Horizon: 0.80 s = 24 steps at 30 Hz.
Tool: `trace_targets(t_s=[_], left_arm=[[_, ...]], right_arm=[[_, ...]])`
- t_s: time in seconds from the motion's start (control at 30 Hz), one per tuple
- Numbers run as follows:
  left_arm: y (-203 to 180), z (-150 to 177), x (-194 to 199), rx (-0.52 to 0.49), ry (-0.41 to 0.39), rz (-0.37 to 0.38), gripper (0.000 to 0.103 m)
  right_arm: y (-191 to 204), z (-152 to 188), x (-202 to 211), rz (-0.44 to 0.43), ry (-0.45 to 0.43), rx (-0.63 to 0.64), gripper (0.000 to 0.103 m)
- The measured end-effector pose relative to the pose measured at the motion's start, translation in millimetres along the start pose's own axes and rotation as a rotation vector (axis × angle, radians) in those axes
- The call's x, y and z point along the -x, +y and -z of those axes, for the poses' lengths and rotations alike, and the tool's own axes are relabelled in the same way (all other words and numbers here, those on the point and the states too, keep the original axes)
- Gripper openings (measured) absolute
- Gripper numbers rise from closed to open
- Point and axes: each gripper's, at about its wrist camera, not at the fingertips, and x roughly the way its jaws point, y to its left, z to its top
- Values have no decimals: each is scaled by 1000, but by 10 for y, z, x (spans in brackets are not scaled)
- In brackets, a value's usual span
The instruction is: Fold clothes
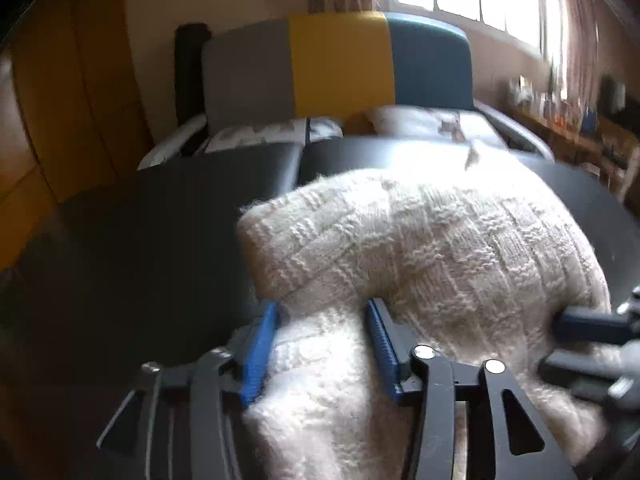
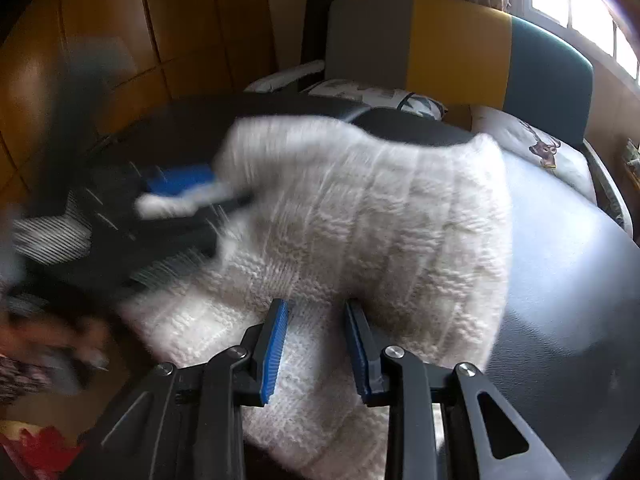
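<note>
— Checking the left gripper (image 1: 324, 307)?
— Angled downward, jaws spread, blue pads (image 1: 260, 356) flanking the white sweater (image 1: 440, 240) without pinching it.
— And seen from the right wrist?
— Smeared with blur, off at the left, reaching in sideways.
— As for the right gripper (image 2: 316, 307)?
— Tilted down too, jaws set narrower, pressed onto a fold of the sweater from both sides.

Bare dark table (image 1: 140, 240) left of the white knit sweater (image 1: 440, 248) — open passage; chair backs (image 1: 340, 60) wall the far edge.
</note>
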Motion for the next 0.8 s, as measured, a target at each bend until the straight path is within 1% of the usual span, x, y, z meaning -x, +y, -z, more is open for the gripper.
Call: trace_targets(t_s=[0.03, 0.07, 0.1, 0.13, 0.2, 0.3, 0.37, 0.43, 0.47, 0.57, 0.63, 0.73, 0.8], left_arm=[[44, 6, -7, 26, 5, 7, 64], [90, 11, -14, 53, 10, 15, 64], [146, 16, -32, 86, 28, 36, 67], [197, 20, -50, 118, 45, 56, 71], [196, 4, -94, 137, 58, 70, 76], [208, 17, -121, 134, 57, 80, 77], [167, 27, -101, 120, 47, 68, 77], [132, 34, -82, 110, 39, 57, 77], [117, 36, -74, 107, 35, 52, 77], [67, 54, -97, 99, 19, 29, 77], [71, 50, -99, 102, 14, 26, 77], [112, 34, -81, 104, 15, 50, 77], [203, -6, 18, 140, 14, 93, 77]], right_arm=[[-31, -49, 55, -1, -25, -14, 29], [-60, -102, 94, 1, -45, -23, 30], [-83, -169, 81, 16, -51, -15, 30], [-106, -236, 68, 32, -57, -8, 30], [-153, -385, -7, 62, -56, 11, 30], [-197, -561, -111, 88, -52, 23, 30], [-228, -665, -192, 124, -33, 39, 30], [-301, -725, -297, 151, 8, 33, 34], [-347, -746, -364, 159, 30, 25, 34], [-495, -753, -577, 143, 69, -16, 34], [-595, -752, -627, 118, 59, -74, 34], [-661, -737, -552, 77, 41, -103, 34], [-687, -725, -448, 49, 25, -107, 34]])
